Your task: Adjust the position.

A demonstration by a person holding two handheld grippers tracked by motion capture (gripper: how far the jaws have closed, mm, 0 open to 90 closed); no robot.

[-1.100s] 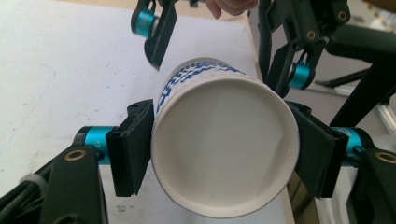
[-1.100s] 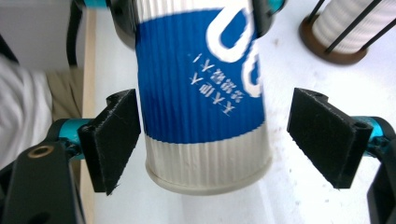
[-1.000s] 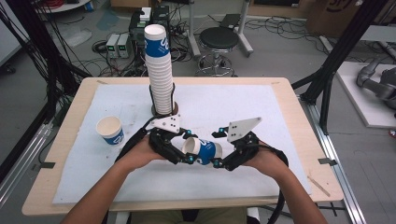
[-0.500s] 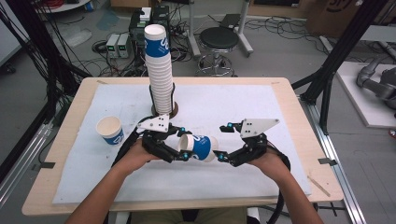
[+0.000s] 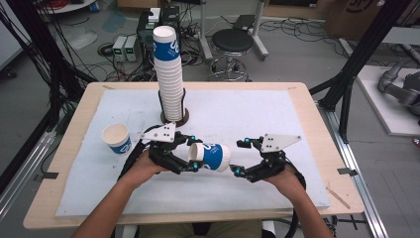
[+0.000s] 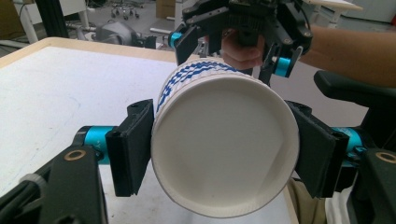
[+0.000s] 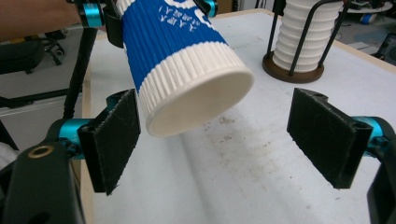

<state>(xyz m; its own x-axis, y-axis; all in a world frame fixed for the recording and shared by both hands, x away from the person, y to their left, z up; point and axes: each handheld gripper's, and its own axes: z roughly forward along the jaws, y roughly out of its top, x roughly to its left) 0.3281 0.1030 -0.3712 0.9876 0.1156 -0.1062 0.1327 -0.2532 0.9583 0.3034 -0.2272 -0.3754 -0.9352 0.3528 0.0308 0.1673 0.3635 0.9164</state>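
Cables, power boxes and a round stool point(image 5: 232, 40) crowd the floor behind a wooden table point(image 5: 307, 101) covered by a white mat point(image 5: 257, 111). Above the mat's near middle a blue-and-white paper cup point(image 5: 210, 156) lies on its side, clear of the surface, its base pointing right. The left gripper point(image 5: 190, 159) has its jaws closed on the cup just behind the rim, one pad on each side, as the left gripper view shows. The right gripper point(image 5: 236, 157) stands wide open and empty; in the right gripper view the cup's base sits between its pads, close beside the left pad and well apart from the other.

Judging from this, the cup could crumple if the left jaws squeeze harder on the thin rim, or slip and drop to the mat since it is held at one end only. A closing right gripper might catch it off-centre and twist it.

Further left an upright cup point(image 5: 117, 138) stands alone; behind, a tall cup stack point(image 5: 168, 74) rises from a wire holder point(image 5: 175, 117).
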